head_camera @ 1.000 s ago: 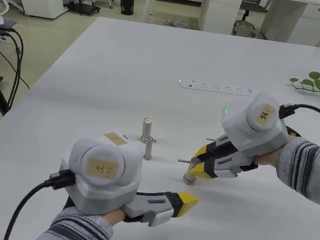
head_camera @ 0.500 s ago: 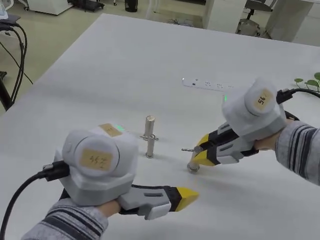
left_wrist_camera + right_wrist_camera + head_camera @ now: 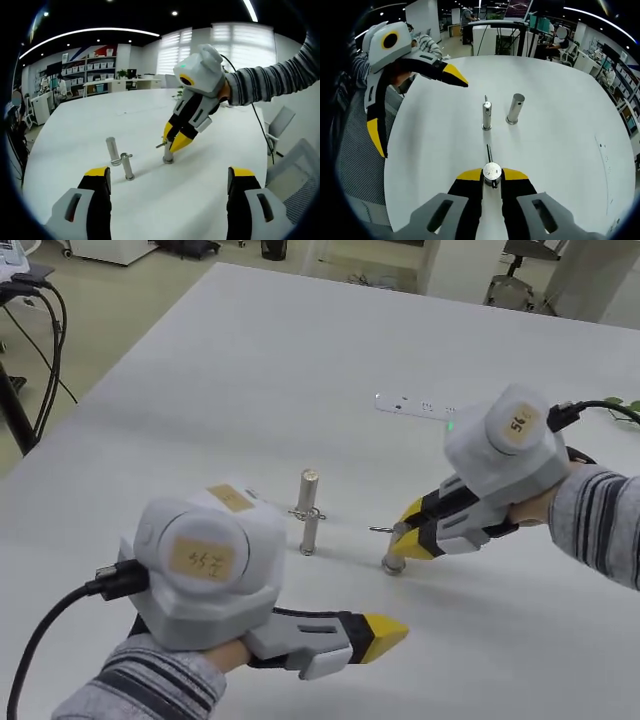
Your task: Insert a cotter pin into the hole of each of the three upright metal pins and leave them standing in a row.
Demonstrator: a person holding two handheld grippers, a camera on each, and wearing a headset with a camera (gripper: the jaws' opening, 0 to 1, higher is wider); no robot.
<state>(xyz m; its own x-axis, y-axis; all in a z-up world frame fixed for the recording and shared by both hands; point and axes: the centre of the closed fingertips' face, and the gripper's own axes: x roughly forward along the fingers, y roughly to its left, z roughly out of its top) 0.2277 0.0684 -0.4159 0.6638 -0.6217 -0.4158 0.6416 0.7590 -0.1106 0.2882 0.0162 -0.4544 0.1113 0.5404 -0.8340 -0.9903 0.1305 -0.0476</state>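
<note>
Three upright metal pins stand on the white table (image 3: 200, 370), and two cotter pins are in view. The plain metal pin (image 3: 515, 108) stands farthest from the person, with nothing through it. Just in front of it in the head view is the middle metal pin (image 3: 310, 533), with the first cotter pin (image 3: 306, 514) crosswise through its upper end. The third metal pin (image 3: 492, 171) stands apart from these two, to the right in the head view, on its own base.

The right gripper (image 3: 408, 538) reaches in from the right and angles down onto the third metal pin. Its jaws are drawn in to a narrow gap, and the pin's round top sits between the yellow tips. The second cotter pin (image 3: 488, 152) sticks out of that pin's top, pointing away from the gripper toward the middle metal pin. Whether the pads also press on the cotter pin's near end cannot be told.

The left gripper (image 3: 170, 172) hangs low over the table near the person, well short of all three pins. Its jaws are spread wide and hold nothing. A white power strip (image 3: 425, 408) lies farther back on the table.
</note>
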